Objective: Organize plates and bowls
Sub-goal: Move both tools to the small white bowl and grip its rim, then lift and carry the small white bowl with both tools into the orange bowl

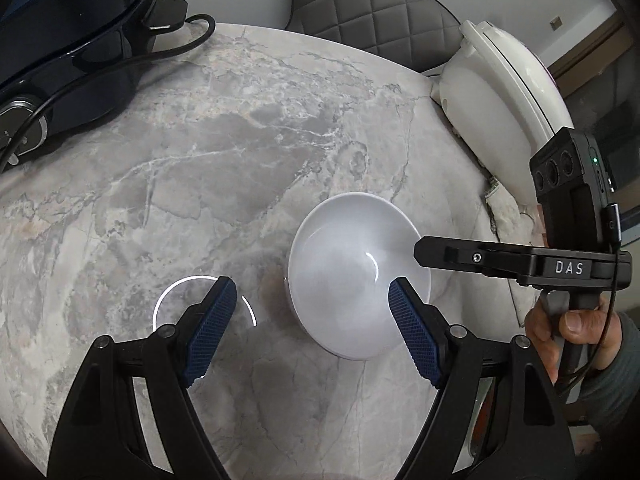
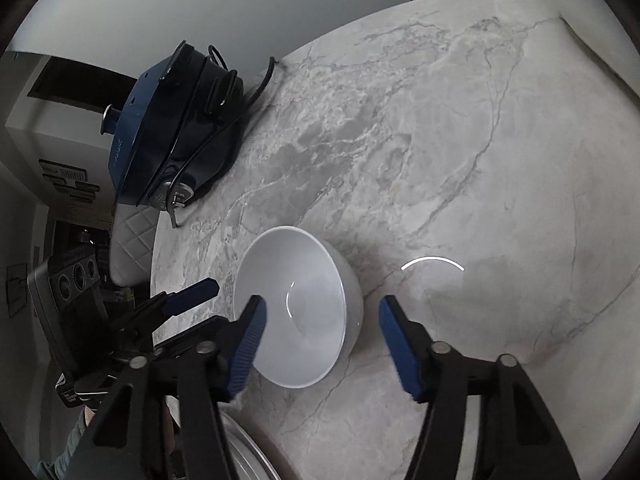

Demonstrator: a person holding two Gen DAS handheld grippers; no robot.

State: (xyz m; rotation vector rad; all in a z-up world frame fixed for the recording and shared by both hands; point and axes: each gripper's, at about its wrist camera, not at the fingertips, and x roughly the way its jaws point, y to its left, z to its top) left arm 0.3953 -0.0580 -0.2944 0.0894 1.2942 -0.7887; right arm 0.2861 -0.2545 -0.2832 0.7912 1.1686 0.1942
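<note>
A white bowl (image 1: 356,276) stands upright and empty on the marble table (image 1: 240,140). My left gripper (image 1: 312,292) is open, its right pad (image 1: 412,328) over the bowl's near right rim, its left pad over bare table. In the right wrist view the same bowl (image 2: 300,308) sits between the fingers of my right gripper (image 2: 322,312), which is open; its left pad (image 2: 250,344) overlaps the bowl's left rim. The right gripper also shows in the left wrist view (image 1: 500,260), reaching in from the right over the bowl. A plate rim (image 2: 248,456) shows at the bottom.
A dark blue electric cooker (image 1: 60,48) with a black cord stands at the table's far left; it also shows in the right wrist view (image 2: 172,128). A white appliance (image 1: 508,112) lies at the right edge. A quilted grey chair (image 1: 372,8) stands behind the table.
</note>
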